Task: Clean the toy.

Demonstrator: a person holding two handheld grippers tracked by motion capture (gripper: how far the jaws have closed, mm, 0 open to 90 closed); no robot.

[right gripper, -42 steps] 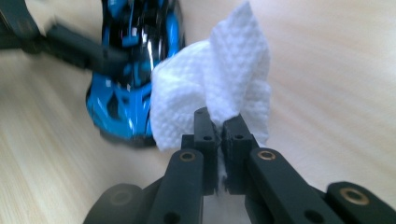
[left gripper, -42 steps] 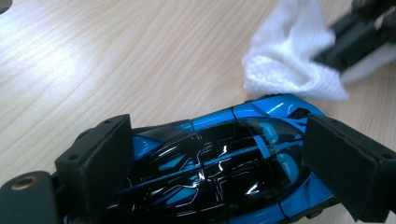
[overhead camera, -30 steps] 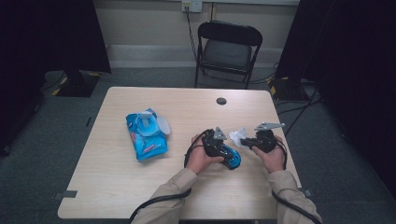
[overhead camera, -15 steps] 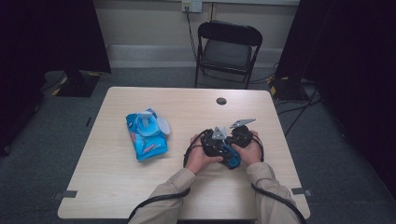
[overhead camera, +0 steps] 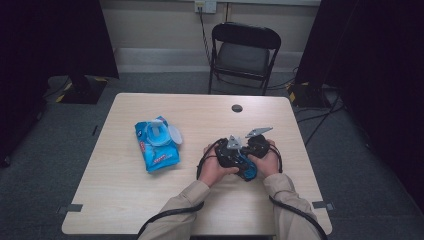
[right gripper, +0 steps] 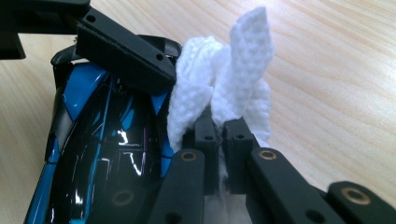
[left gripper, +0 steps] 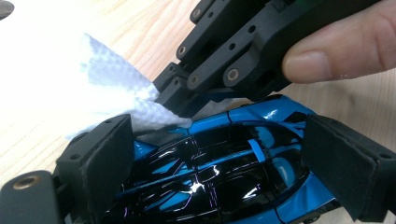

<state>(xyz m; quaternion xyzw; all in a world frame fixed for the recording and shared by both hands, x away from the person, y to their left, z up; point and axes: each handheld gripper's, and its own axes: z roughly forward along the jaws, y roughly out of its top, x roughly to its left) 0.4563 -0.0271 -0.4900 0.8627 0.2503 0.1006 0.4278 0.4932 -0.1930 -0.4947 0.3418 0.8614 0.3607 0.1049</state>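
Between left tongs (left gripper: 224, 172), blue toy car (left gripper: 224, 168).

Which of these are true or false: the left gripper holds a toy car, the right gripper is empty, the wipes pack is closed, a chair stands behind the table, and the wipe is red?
1. The left gripper has a blue and black toy car between its jaws. True.
2. The right gripper is empty. False: it is shut on a white wipe.
3. The wipes pack has its lid closed. False: the flap stands open.
4. A black folding chair stands behind the table. True.
5. The wipe is red. False: it is white.
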